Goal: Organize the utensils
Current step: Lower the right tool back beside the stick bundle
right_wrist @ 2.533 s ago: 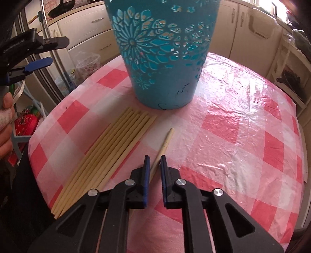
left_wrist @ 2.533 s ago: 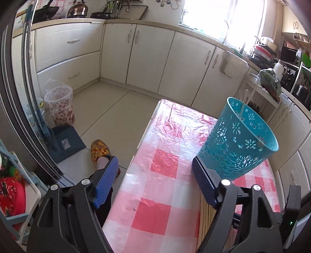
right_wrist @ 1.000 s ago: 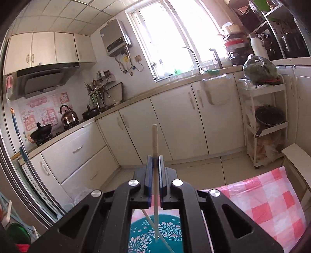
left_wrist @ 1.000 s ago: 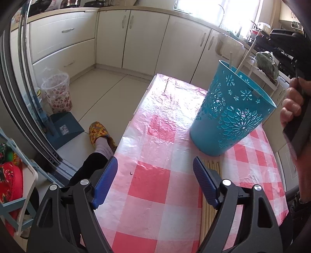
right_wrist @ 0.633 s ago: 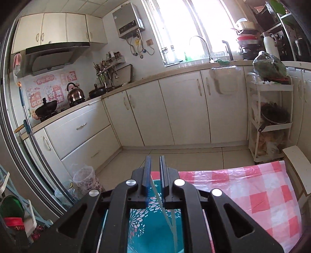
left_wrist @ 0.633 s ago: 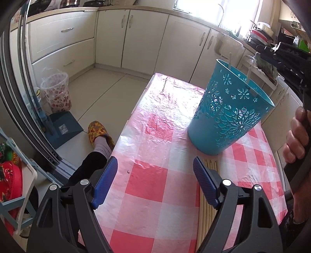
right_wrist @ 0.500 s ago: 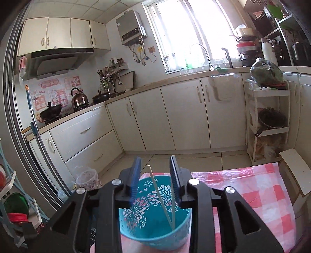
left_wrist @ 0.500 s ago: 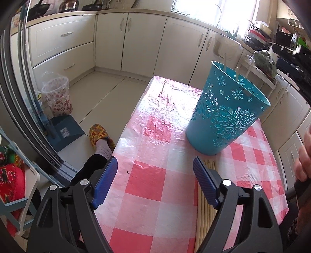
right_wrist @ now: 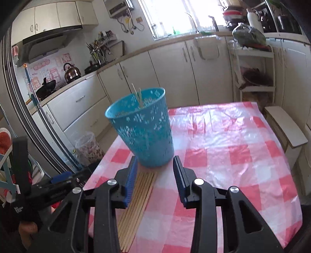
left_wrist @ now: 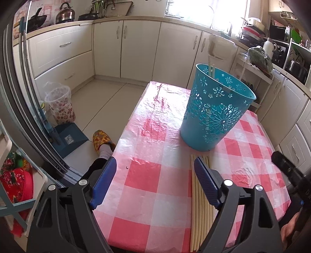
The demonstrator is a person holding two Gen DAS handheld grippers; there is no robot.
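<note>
right wrist: checked tablecloth (right_wrist: 223, 155), seemingly kitchen cabinets (right_wrist: 165, 64).

A pink-and-white checked cloth (left_wrist: 155, 186) covers the tabletop. Cream cabinets (left_wrist: 140, 48) run along the walls under a bright window (right_wrist: 169, 17). A kettle (left_wrist: 65, 13) and a dark pan (left_wrist: 37, 20) sit on the counter at the back left. On the floor stand a clear patterned bin (left_wrist: 60, 105) and a blue dustpan (left_wrist: 70, 139). A white rack (right_wrist: 254, 72) beside the cabinets holds what looks like a bag of greens (right_wrist: 248, 37); the view there is blurred.
</note>
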